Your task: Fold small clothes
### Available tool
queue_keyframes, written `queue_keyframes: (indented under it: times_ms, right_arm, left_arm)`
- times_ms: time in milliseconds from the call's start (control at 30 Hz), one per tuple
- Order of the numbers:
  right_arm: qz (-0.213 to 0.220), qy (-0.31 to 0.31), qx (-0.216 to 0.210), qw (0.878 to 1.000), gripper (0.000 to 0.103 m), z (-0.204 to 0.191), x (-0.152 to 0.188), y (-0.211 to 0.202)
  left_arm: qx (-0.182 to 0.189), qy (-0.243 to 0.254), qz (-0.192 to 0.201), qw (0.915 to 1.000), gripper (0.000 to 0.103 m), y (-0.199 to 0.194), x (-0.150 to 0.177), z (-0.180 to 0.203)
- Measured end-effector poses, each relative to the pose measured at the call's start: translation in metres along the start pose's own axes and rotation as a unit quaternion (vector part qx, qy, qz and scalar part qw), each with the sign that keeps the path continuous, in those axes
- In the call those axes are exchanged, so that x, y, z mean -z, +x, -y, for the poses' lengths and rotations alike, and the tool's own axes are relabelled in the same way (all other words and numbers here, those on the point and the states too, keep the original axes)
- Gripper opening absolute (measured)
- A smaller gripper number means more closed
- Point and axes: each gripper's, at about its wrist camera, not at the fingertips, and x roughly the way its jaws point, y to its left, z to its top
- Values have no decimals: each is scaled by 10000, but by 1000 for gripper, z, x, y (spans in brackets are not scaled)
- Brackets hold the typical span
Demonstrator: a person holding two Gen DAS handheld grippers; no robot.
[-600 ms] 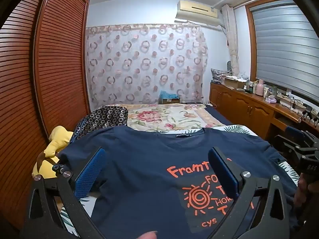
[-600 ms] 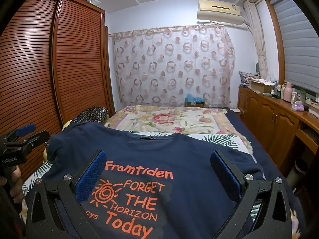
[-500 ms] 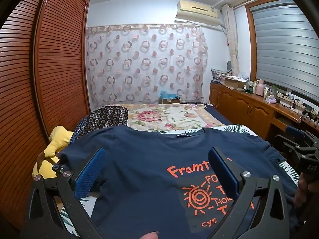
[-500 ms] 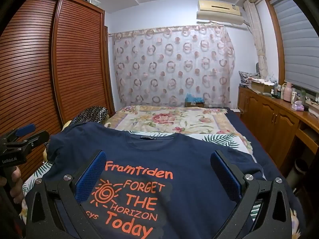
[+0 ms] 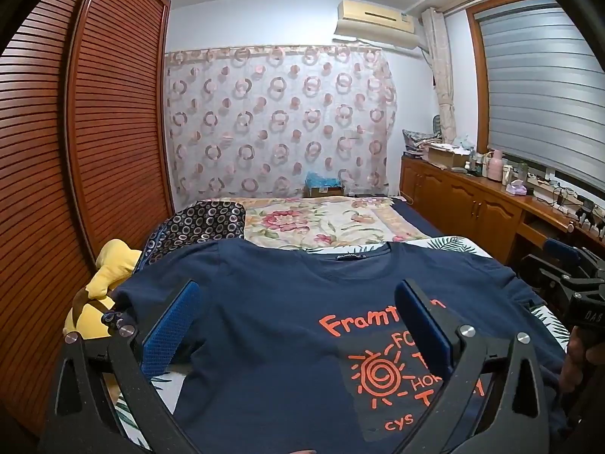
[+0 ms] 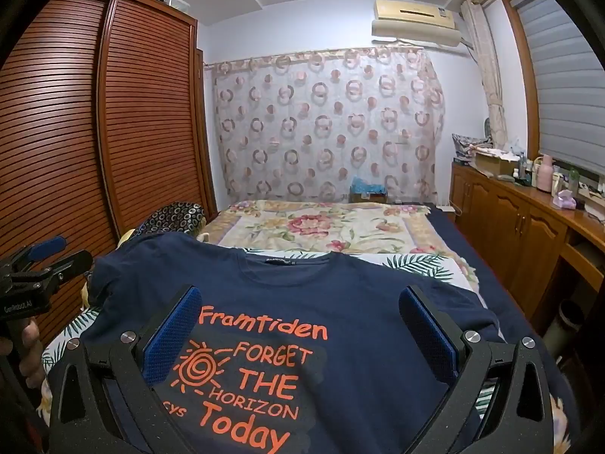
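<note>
Left wrist view: the left gripper hangs with fingers spread wide over a navy shirt lying flat on the bed, its hem cut off below. The right gripper is likewise apart, hiding part of the orange print.
</note>
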Motion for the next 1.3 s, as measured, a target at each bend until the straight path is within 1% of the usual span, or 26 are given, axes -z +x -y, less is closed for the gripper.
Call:
queue_keyframes:
  times_ms: [1167,1300]
  right_arm:
    - [-9,9,-4,10000,103,0,0,1]
    - [-12,13,0,10000,103,1,0,1]
  left_arm:
    - [-22,43,28,10000,103,-1,0,1]
    - [-19,50,31,10000,103,-4,-2,-5]
